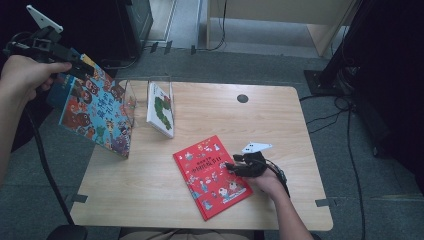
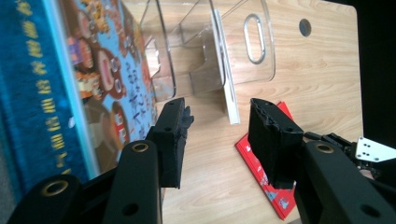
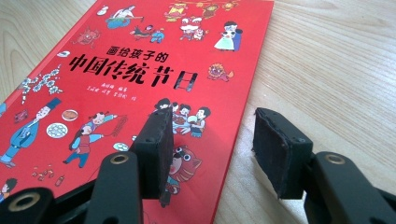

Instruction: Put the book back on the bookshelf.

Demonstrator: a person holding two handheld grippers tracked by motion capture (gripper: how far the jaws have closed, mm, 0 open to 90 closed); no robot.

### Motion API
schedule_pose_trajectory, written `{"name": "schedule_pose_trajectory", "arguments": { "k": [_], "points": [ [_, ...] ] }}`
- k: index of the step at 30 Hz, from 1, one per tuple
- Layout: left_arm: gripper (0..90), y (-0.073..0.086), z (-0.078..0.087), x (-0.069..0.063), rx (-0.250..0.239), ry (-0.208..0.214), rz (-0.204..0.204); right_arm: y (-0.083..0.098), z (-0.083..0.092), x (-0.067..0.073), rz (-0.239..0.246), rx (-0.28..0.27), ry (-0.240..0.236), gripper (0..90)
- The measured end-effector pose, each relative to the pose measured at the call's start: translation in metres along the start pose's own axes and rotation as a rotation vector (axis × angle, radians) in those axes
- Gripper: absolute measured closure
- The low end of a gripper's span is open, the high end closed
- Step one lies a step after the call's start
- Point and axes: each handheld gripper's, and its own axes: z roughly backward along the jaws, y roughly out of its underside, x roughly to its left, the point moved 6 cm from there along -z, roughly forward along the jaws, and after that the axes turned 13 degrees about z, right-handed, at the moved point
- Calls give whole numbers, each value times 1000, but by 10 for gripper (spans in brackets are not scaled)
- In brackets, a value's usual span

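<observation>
A blue picture book (image 1: 97, 112) stands tilted at the table's left edge, leaning on a clear acrylic book rack (image 1: 167, 82). My left gripper (image 1: 86, 71) hovers at the book's top corner. In the left gripper view it (image 2: 217, 112) is open with nothing between the jaws, and the blue book (image 2: 93, 79) lies just outside the left jaw. A red picture book (image 1: 212, 175) lies flat on the table. My right gripper (image 1: 229, 167) sits low at its right edge, open (image 3: 212, 121). One jaw is over the red cover (image 3: 140, 60), the other over bare wood.
A white book with a green caterpillar (image 1: 161, 110) stands in the rack. The wooden table (image 1: 150, 190) has a round cable hole (image 1: 242, 98) near its back edge. Cables cross the grey floor on the right, and dark equipment stands at the back left.
</observation>
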Motion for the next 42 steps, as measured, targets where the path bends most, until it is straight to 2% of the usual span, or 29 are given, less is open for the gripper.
{"name": "schedule_pose_trajectory", "arguments": {
  "k": [5, 7, 10, 16, 20, 24, 27, 30, 35, 38, 42],
  "points": [
    [555, 11, -6, -12, 15, 21, -46, -1, -1, 0, 33, -2, -3, 500],
    [553, 15, -10, -16, 20, 34, -55, -2, -1, 0, 26, 0, -10, 498],
    [550, 21, -15, -21, 22, 18, -82, -2, -2, -2, 4, 14, -5, 452],
    [543, 36, -29, -32, 36, 41, -120, -3, -3, -4, -19, 38, -5, 395],
    [539, 45, -37, -37, 21, 27, -156, -4, -4, -5, -7, 45, -9, 389],
    [538, 54, -45, -42, 29, 52, -168, -6, -5, -5, 2, 48, -4, 370],
    [537, 59, -49, -44, 17, 36, -189, -7, -6, -6, 7, 52, -4, 362],
    [534, 64, -54, -47, 24, 75, -177, -8, -7, -7, 2, 55, 4, 357],
    [531, 71, -64, -49, 23, 74, -194, -8, -8, -7, 5, 57, 3, 366],
    [529, 78, -73, -49, 35, 102, -198, -8, -8, -7, 4, 58, 1, 371],
    [528, 86, -87, -48, 41, 110, -207, -8, -8, -7, -2, 58, 3, 370]
  ]
}}
